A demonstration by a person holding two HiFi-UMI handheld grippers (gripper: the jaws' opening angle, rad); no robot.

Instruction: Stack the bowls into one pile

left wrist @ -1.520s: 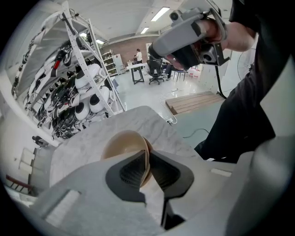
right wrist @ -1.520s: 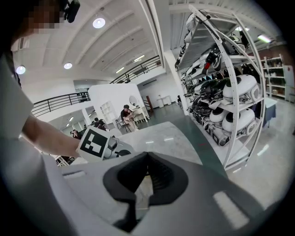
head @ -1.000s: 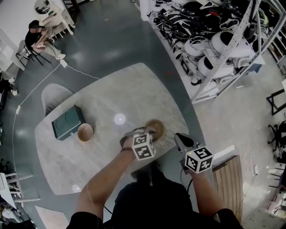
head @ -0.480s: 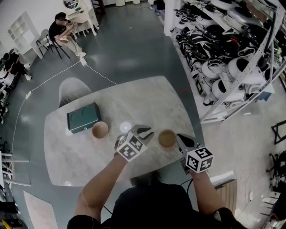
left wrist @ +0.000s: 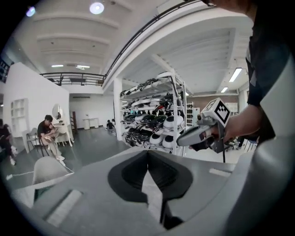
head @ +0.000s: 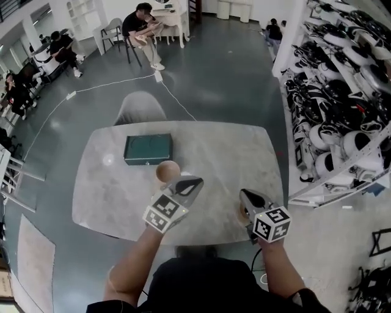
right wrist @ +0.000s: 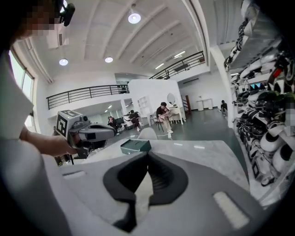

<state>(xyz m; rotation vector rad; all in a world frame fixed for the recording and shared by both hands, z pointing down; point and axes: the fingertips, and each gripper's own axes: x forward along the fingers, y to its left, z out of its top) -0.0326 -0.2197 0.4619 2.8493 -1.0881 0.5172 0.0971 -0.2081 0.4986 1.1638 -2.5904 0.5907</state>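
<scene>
We find the left gripper (left wrist: 147, 153) with its jaws brought together, the dark pads meeting at the tips; they have just been closing, and nothing lies between them. The right gripper (right wrist: 147, 155) also has its jaws closed tip to tip on nothing, with only a sliver of pale tabletop showing through the gap lower down. Both grippers are held by the person's hands over the near edge of the marble table (head: 116, 195) and point out across it rather than down, so each one's own view takes in the room and the other gripper off to the side. From the head view, the left gripper's tips sit just on our side of the tan bowl (head: 167, 171), near it but not touching it. That bowl stands on the table just in front of the green box (head: 147, 148). Close to the right gripper, at the table's near right edge, we see a brown rim that looks to be the second bowl (head: 242, 213), mostly hidden behind the gripper. The two bowls are well apart and not stacked. Beyond the table's far edge stands a pale chair (head: 139, 109). Further back, people sit at a white desk (head: 168, 15). Along the right side runs a metal rack (head: 342, 110) crowded with black-and-white gear.
</scene>
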